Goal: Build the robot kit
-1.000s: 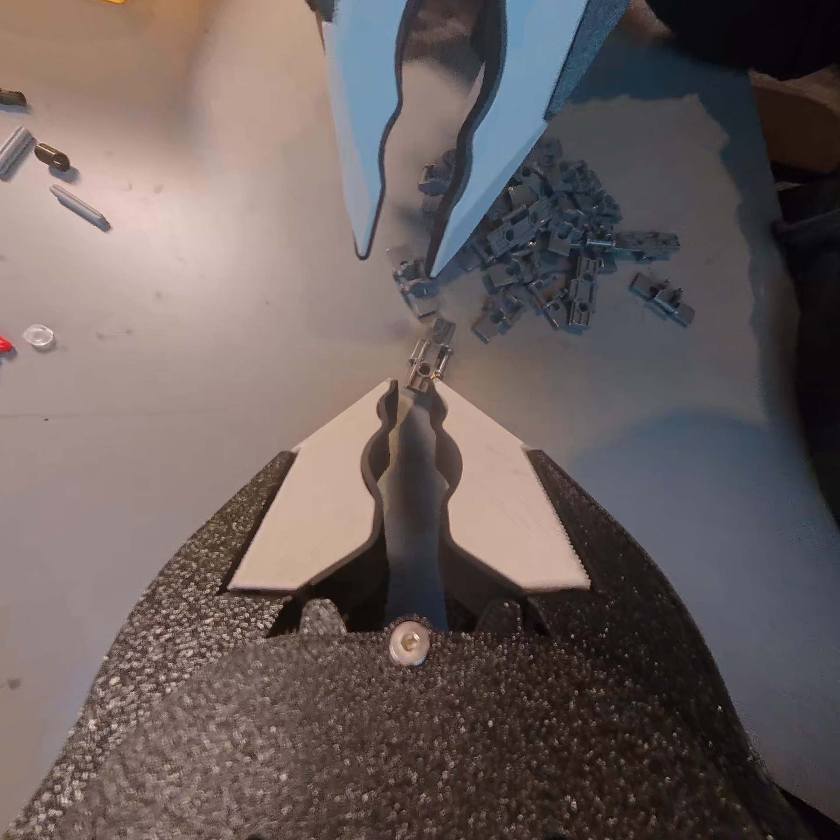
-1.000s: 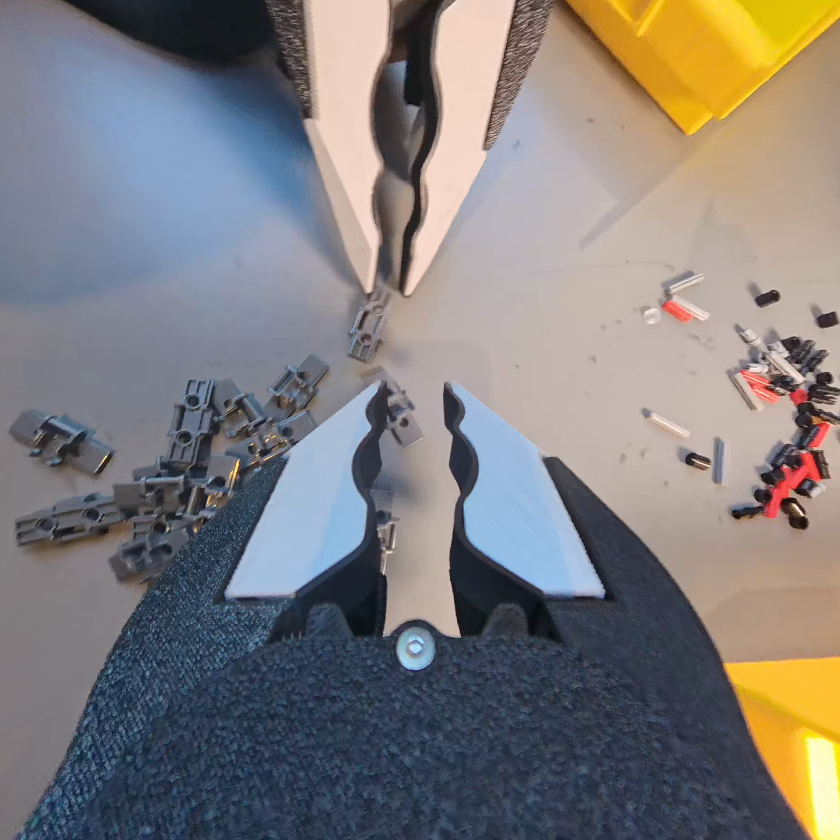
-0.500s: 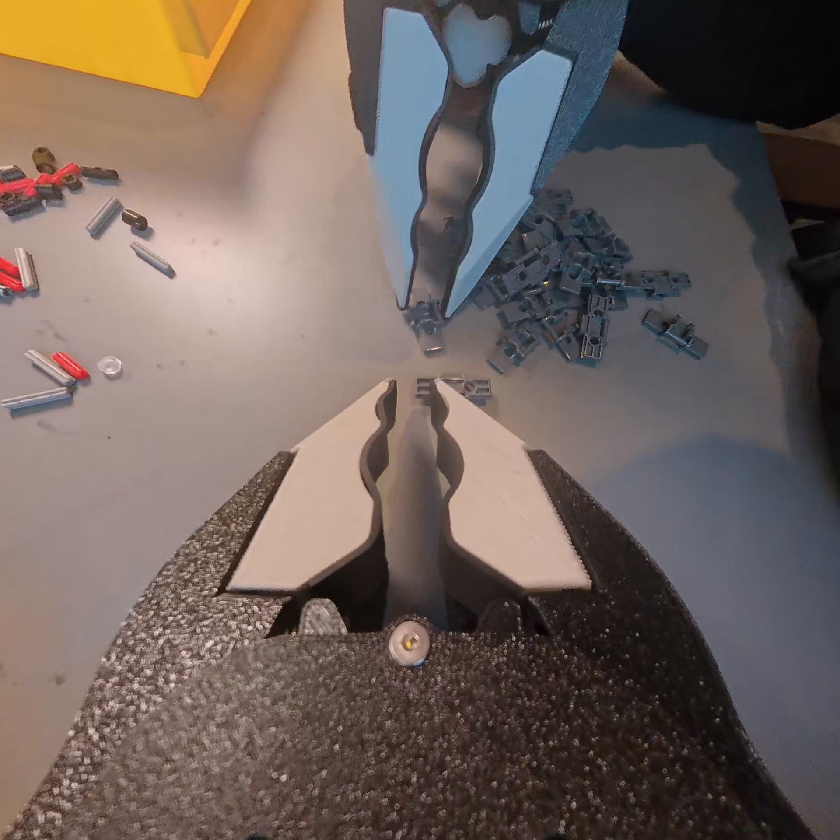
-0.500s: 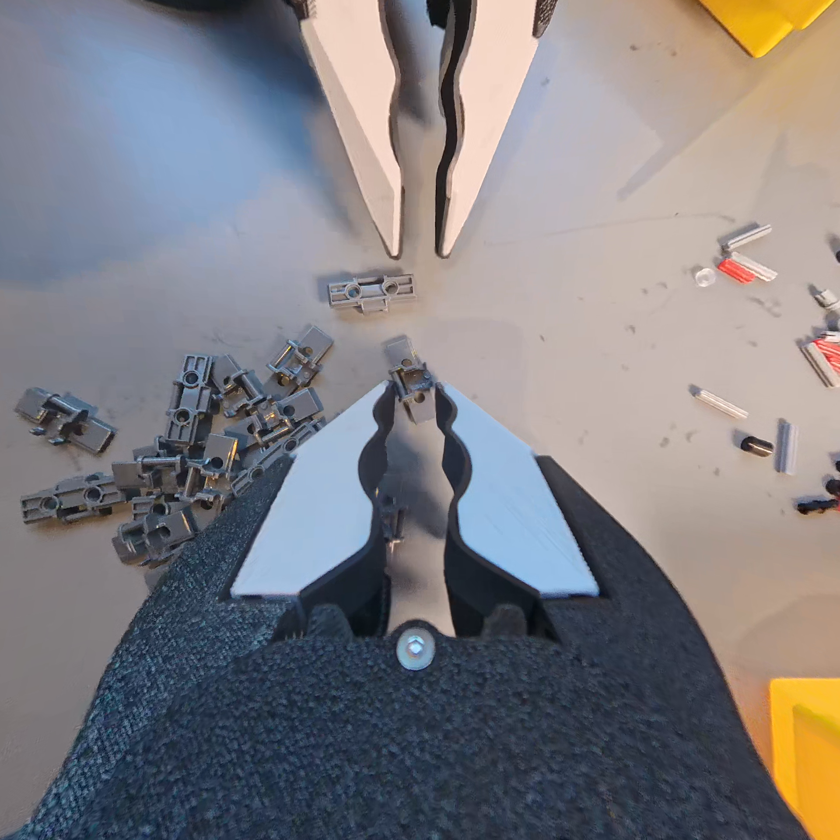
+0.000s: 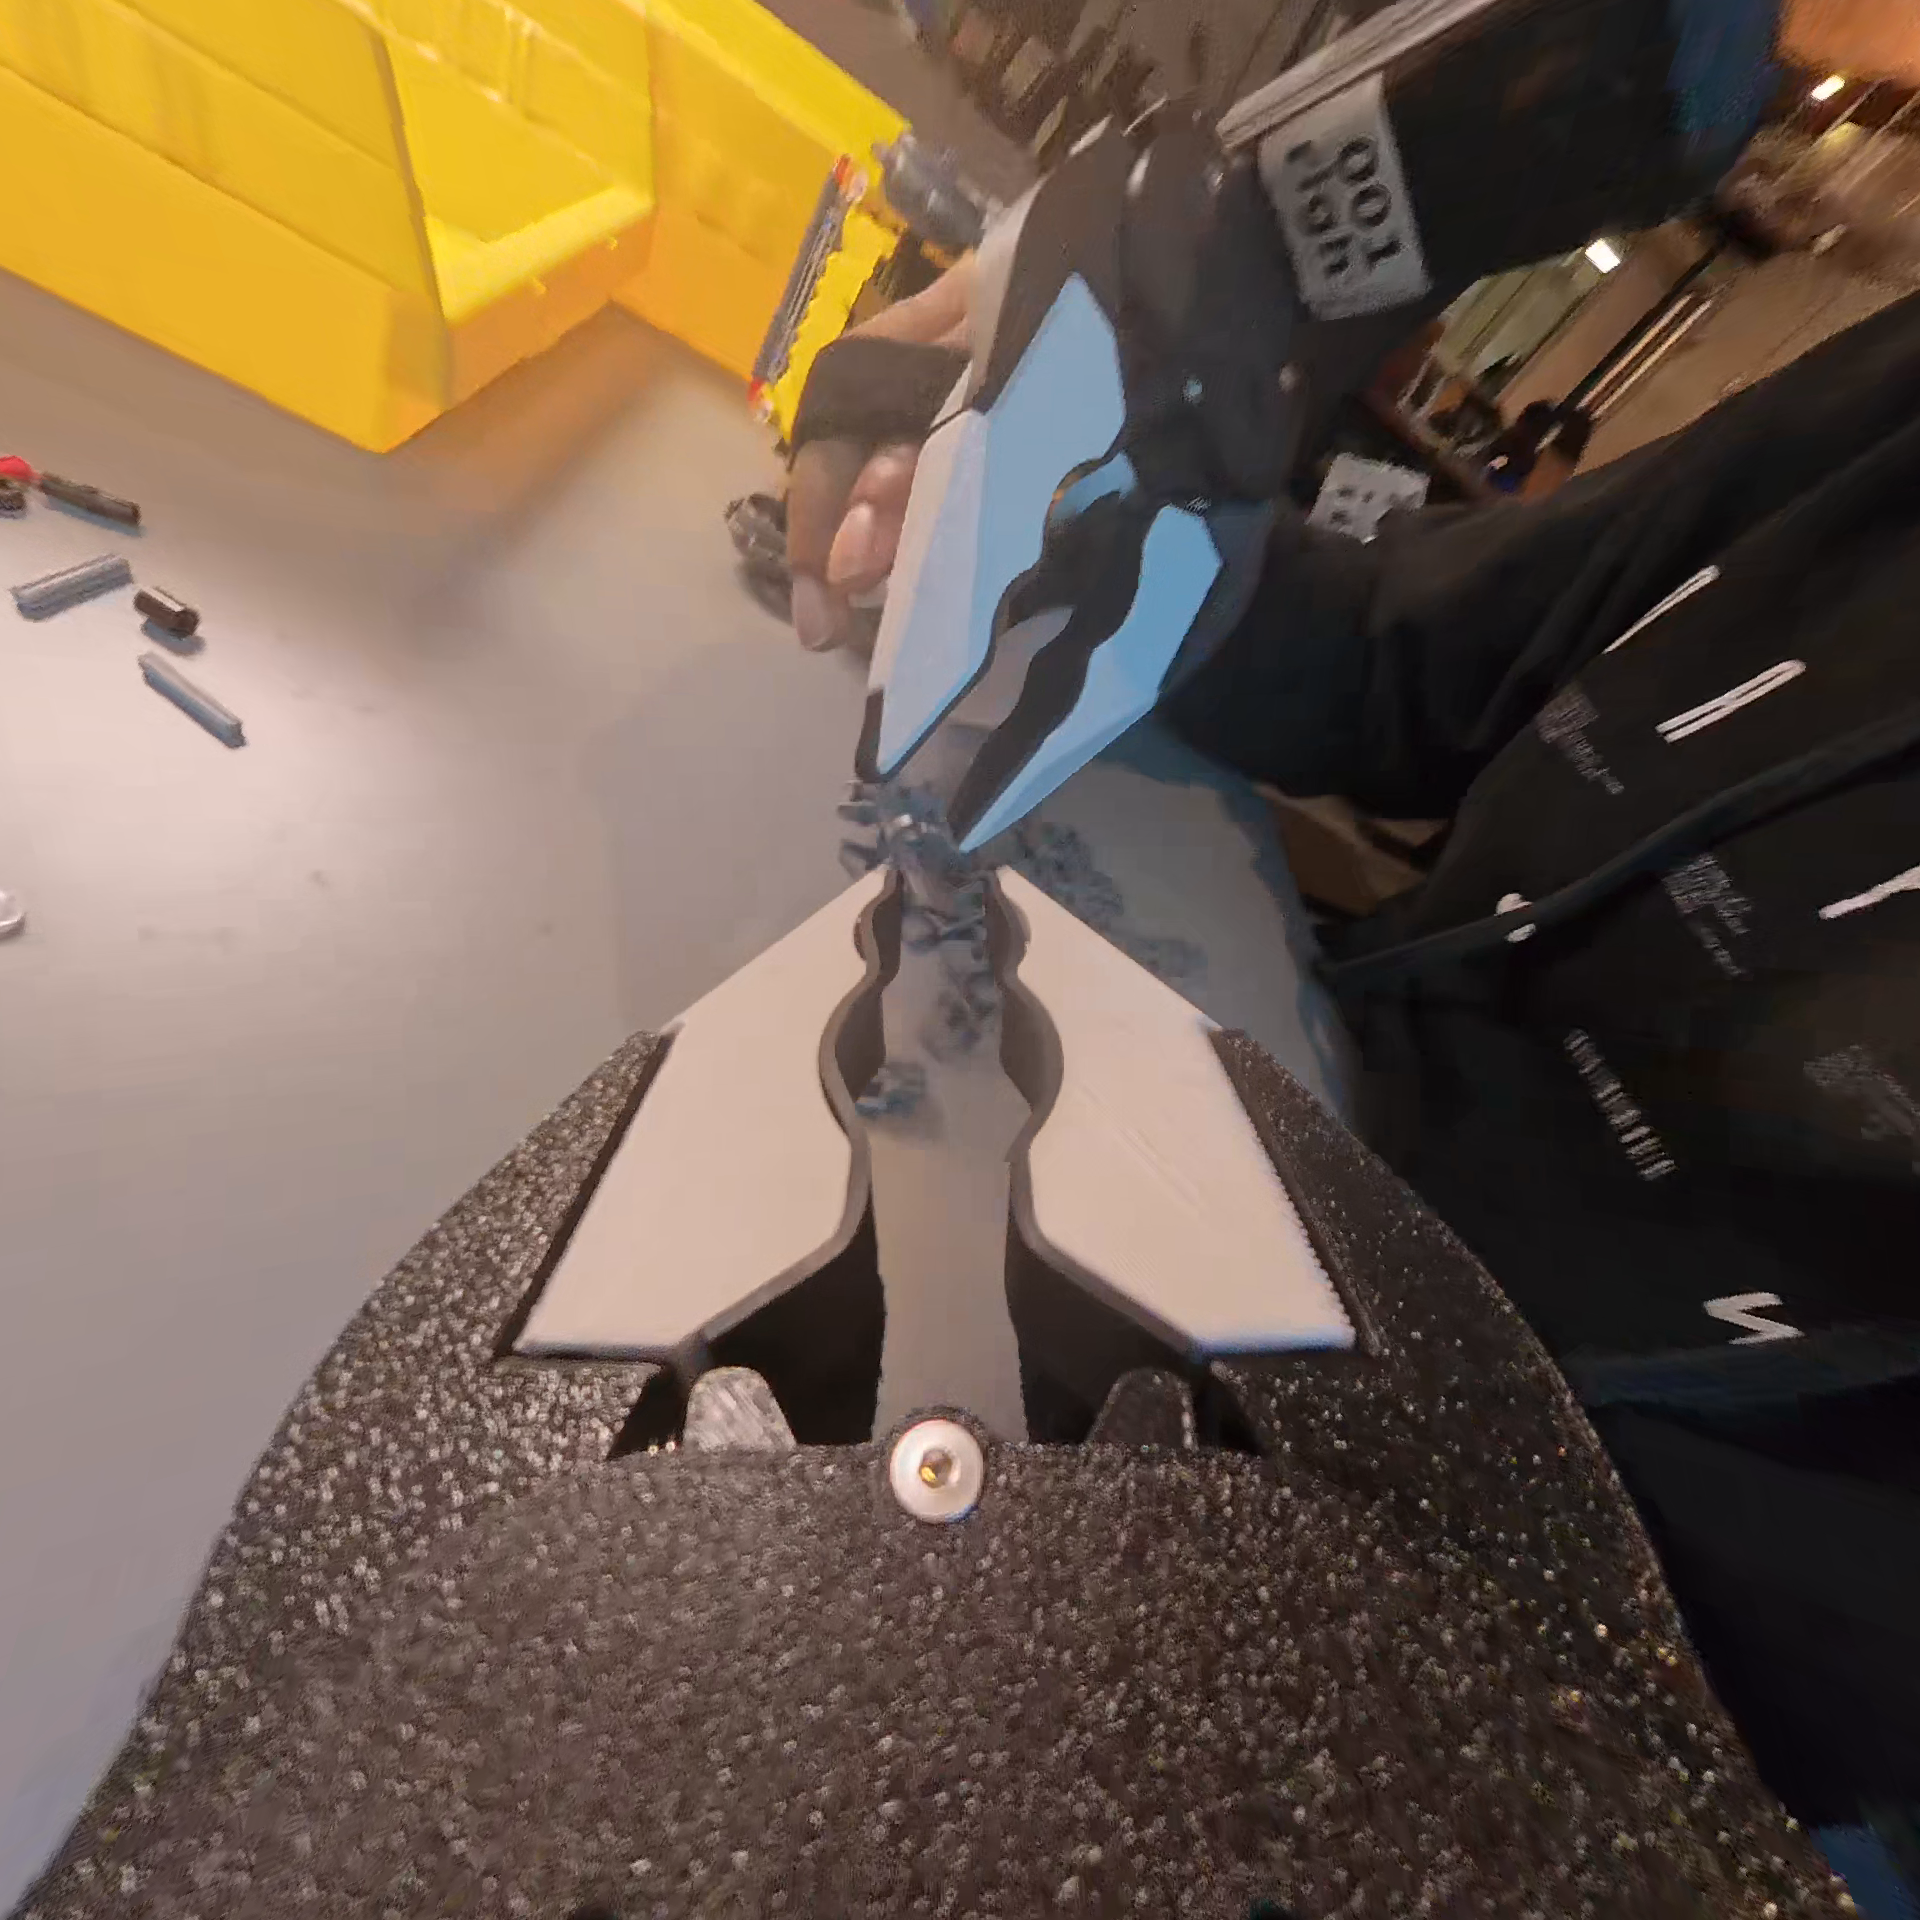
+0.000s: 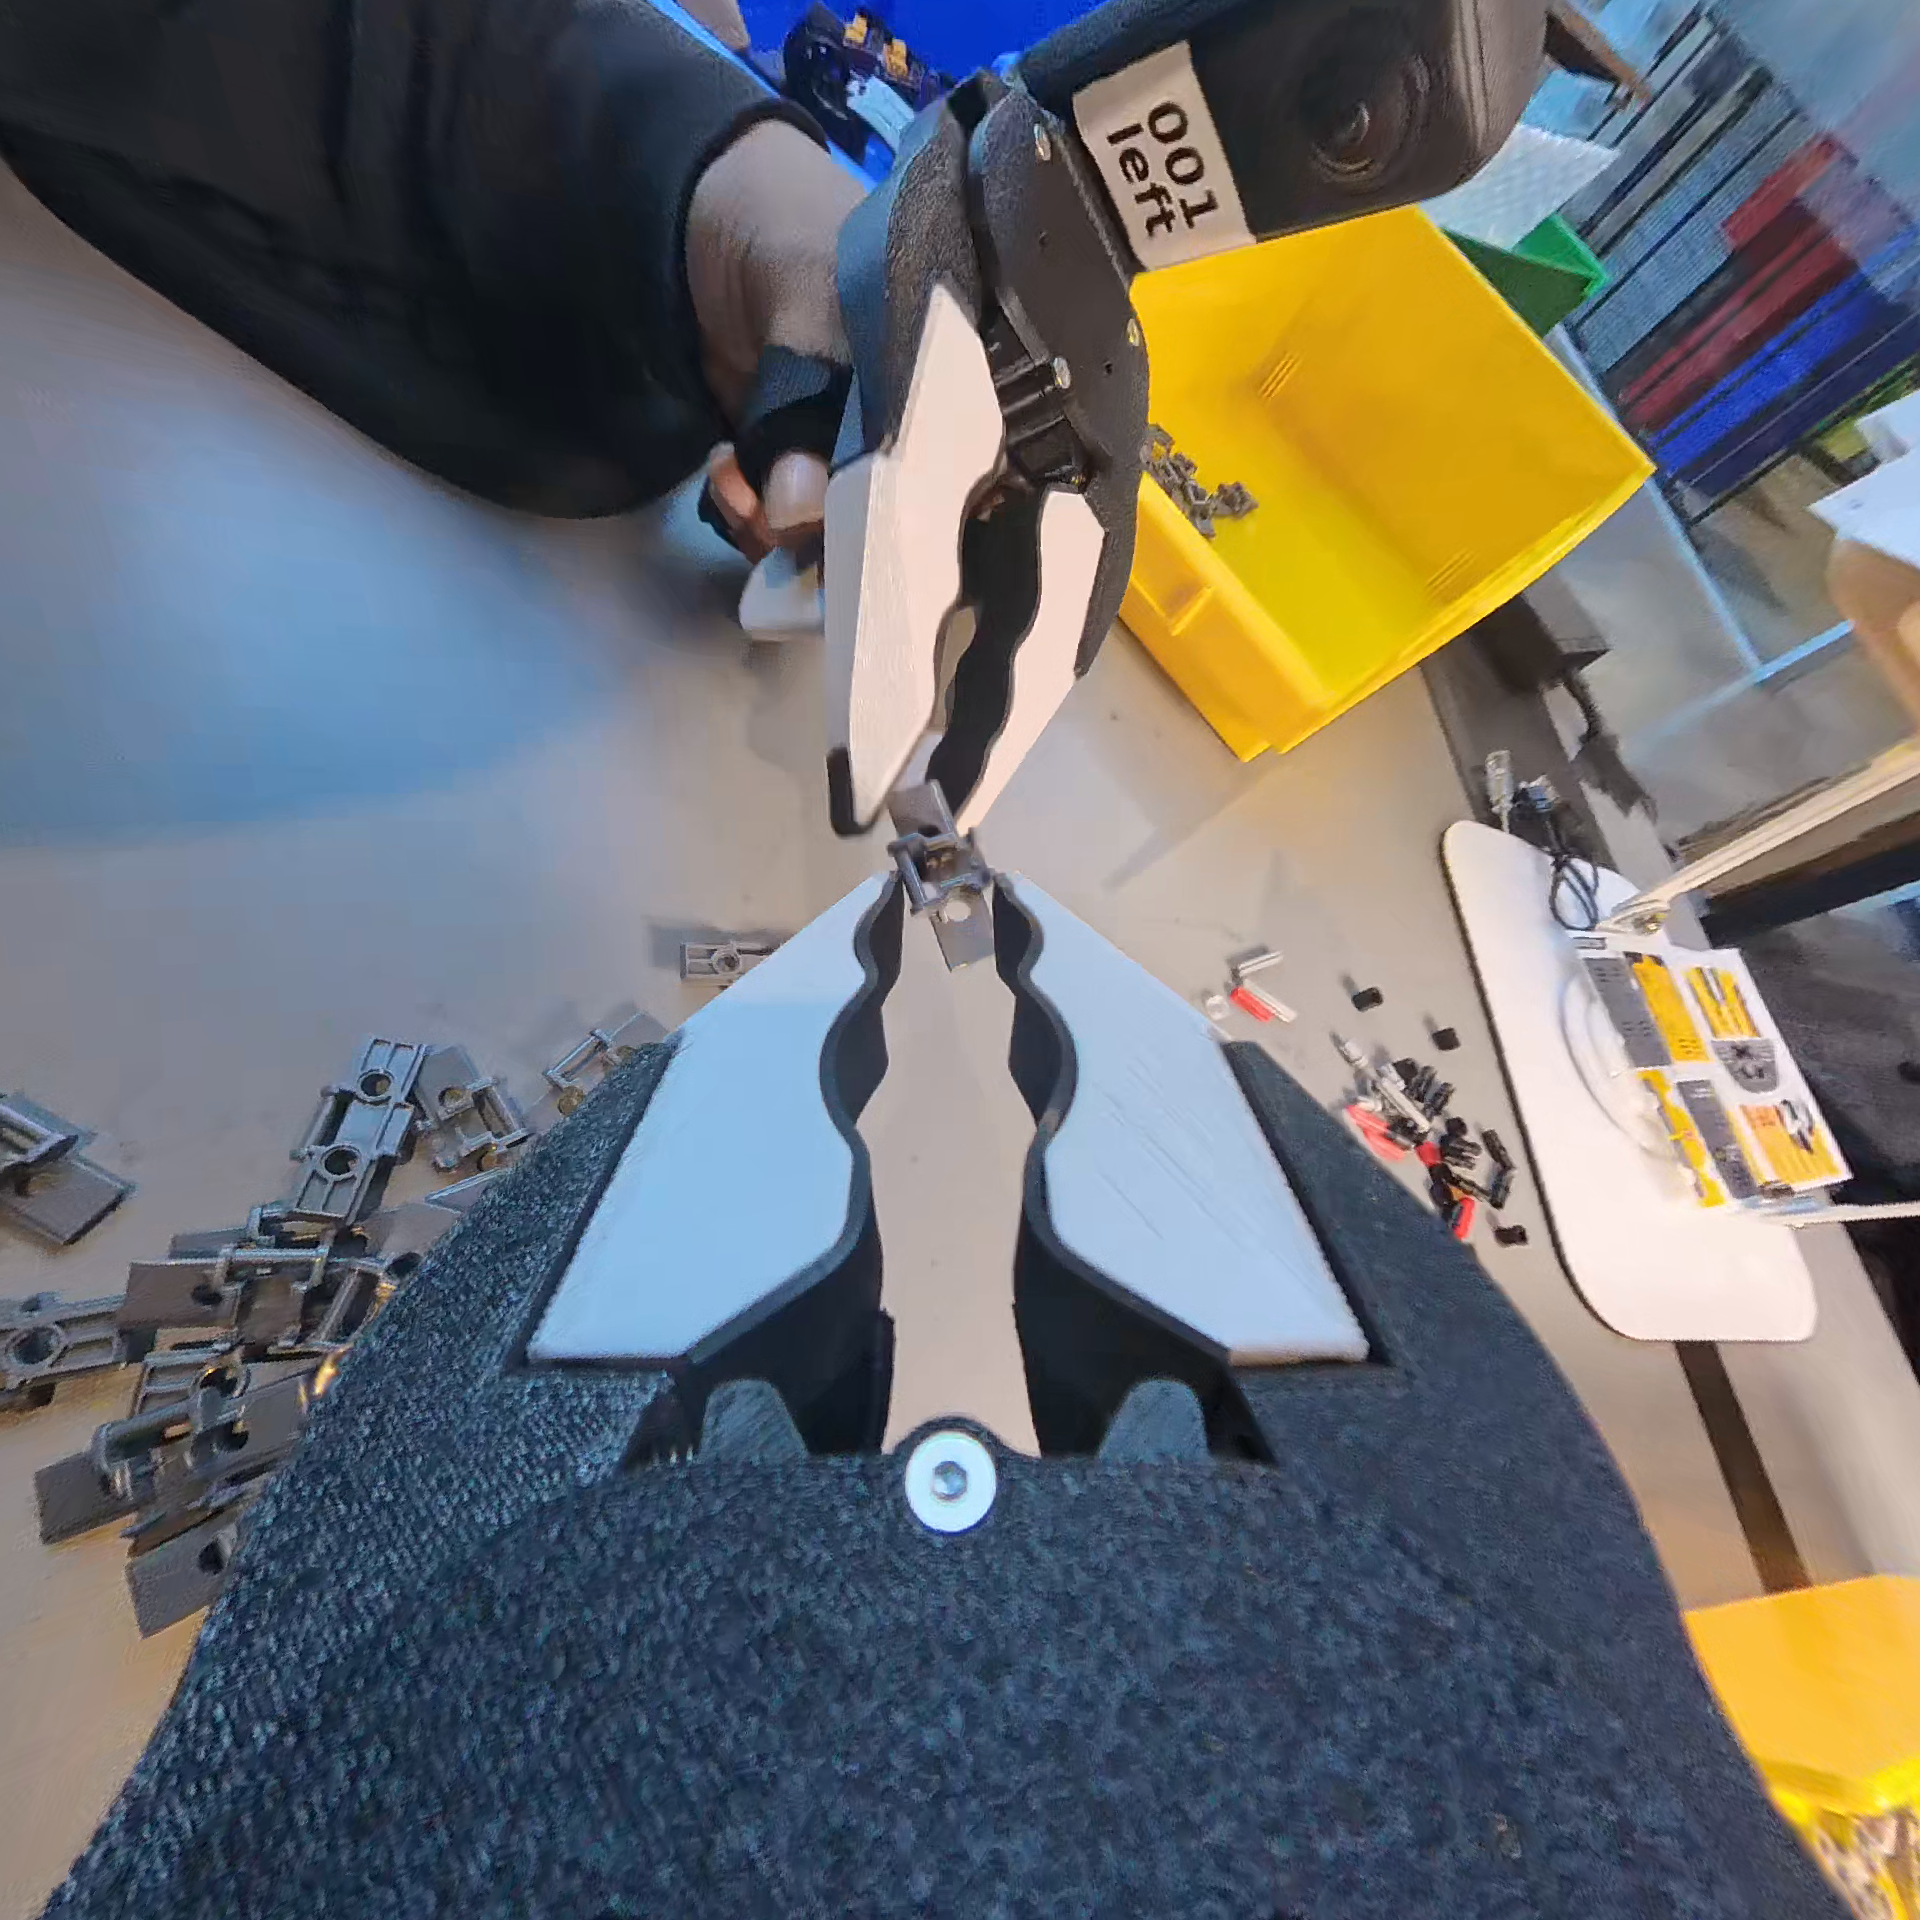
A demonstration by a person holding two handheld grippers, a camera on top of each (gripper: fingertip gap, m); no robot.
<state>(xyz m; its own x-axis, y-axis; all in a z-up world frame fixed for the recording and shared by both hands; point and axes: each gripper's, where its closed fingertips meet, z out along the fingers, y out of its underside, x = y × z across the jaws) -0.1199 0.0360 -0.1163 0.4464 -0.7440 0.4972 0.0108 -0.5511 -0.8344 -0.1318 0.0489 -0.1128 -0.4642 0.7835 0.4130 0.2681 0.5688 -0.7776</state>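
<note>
Both grippers are lifted off the grey table (image 6: 312, 779) and meet tip to tip. In the right wrist view, my right gripper (image 6: 945, 885) is shut on a small grey plastic piece (image 6: 954, 914). My left gripper (image 6: 912, 812) comes down from above, shut on a second grey piece (image 6: 923, 805). The two pieces touch. In the left wrist view, my left gripper (image 5: 940, 883) and the right gripper (image 5: 923, 808) hold blurred grey pieces (image 5: 914, 831) between them. How the pieces fit is too small to tell.
A pile of grey pieces (image 6: 260, 1247) lies at left, and one lone piece (image 6: 722, 956) lies nearer the tips. Small red and black pins (image 6: 1434, 1132) lie at right. A yellow bin (image 6: 1351, 468) holds several grey pieces. A white board (image 6: 1621, 1195) carries a leaflet. The tips of both grippers are at nearly the same place.
The left gripper has shut on the grey piece that lay on the table. Both grippers have risen and tilted, bringing their pieces together tip to tip.
</note>
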